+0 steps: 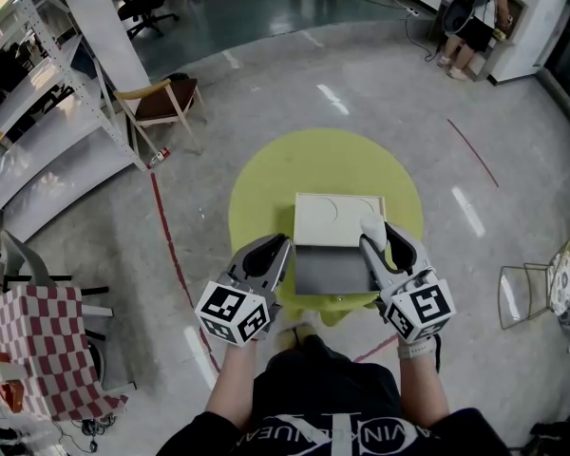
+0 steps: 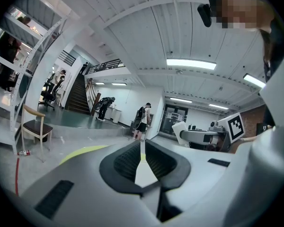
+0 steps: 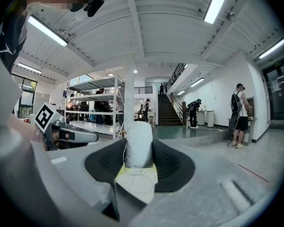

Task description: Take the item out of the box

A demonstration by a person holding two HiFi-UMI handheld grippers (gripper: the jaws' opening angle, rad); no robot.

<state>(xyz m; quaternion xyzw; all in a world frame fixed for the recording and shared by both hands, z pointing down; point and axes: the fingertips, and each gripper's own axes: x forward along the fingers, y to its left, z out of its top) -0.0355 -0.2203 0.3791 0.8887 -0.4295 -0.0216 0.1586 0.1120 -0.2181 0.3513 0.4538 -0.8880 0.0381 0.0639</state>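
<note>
Yellow round surface [image 1: 266, 174] is standing on glossy grey floor [image 1: 389, 93], shelving [image 1: 47, 112] alongside. Right claw [image 1: 373, 236] is clamping the white item [image 3: 138, 145] over the box [image 1: 328, 269]. Left claw [image 1: 281, 250] is pinching narrow, empty. Box interior is partly hidden.

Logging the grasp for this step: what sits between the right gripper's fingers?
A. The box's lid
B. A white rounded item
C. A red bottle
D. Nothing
B: in the right gripper view, the right gripper has its fingers closed on a white rounded item, and the head view shows it held above the open box.
</note>
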